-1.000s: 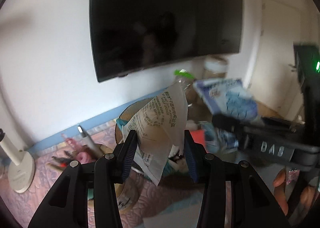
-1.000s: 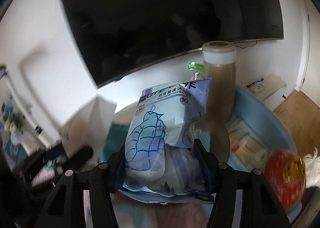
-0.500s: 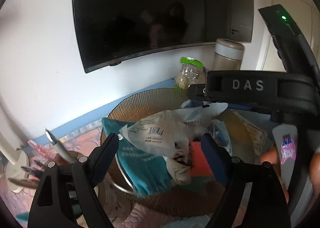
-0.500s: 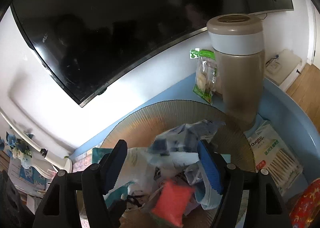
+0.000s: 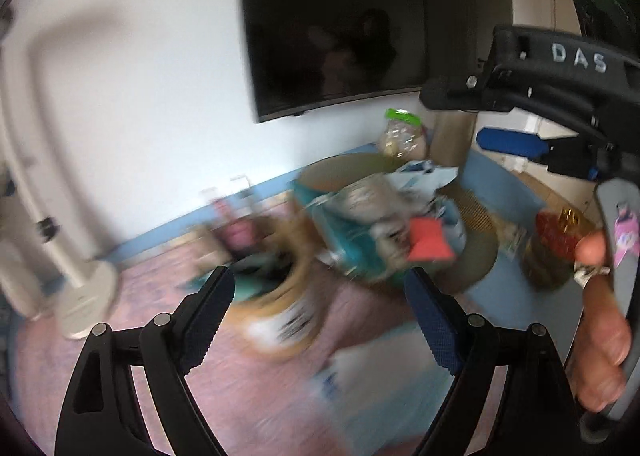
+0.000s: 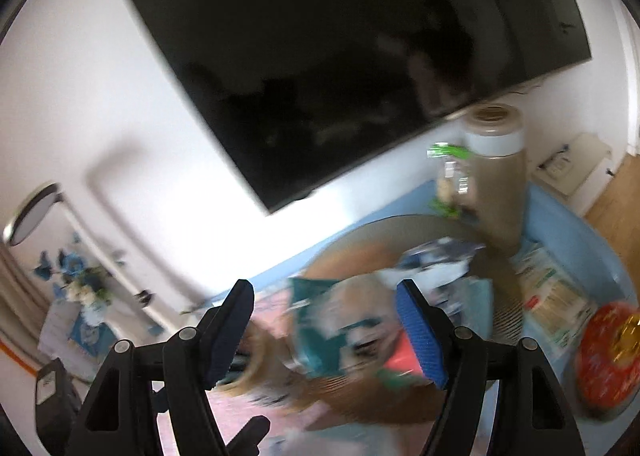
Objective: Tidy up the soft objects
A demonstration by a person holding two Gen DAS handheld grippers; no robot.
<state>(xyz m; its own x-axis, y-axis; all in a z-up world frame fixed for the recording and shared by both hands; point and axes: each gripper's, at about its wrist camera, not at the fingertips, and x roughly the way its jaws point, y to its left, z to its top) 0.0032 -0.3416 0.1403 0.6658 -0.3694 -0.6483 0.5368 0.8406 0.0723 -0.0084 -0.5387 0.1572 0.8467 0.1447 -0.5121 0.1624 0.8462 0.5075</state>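
Note:
A round brown basket [image 5: 478, 244] holds a heap of soft packets: a teal packet [image 5: 352, 244], a red pouch [image 5: 430, 242], a silvery-white packet [image 5: 372, 195] and a blue-and-white packet [image 5: 426, 175]. My left gripper [image 5: 316, 288] is open and empty, back from the basket over the pink cloth. In the right wrist view the basket [image 6: 400, 221], the teal packet [image 6: 320, 332] and the red pouch [image 6: 400, 356] lie beyond my right gripper [image 6: 324, 292], which is open with nothing in it. In the left wrist view the right gripper [image 5: 456, 117] hangs above the basket's far right. Both views are blurred.
A tan bottle [image 6: 496, 175] and a green-topped snack bag [image 6: 448, 175] stand behind the basket under a wall TV [image 6: 340, 55]. A cotton-swab pack [image 6: 556, 296] and a red tin [image 6: 608, 352] lie right. A smaller container [image 5: 272, 288] and a white stand [image 5: 84, 296] sit left.
Both grippers opened and let go of their packets, which now lie on the heap in the basket. Both views have since swung back and to the left of the basket.

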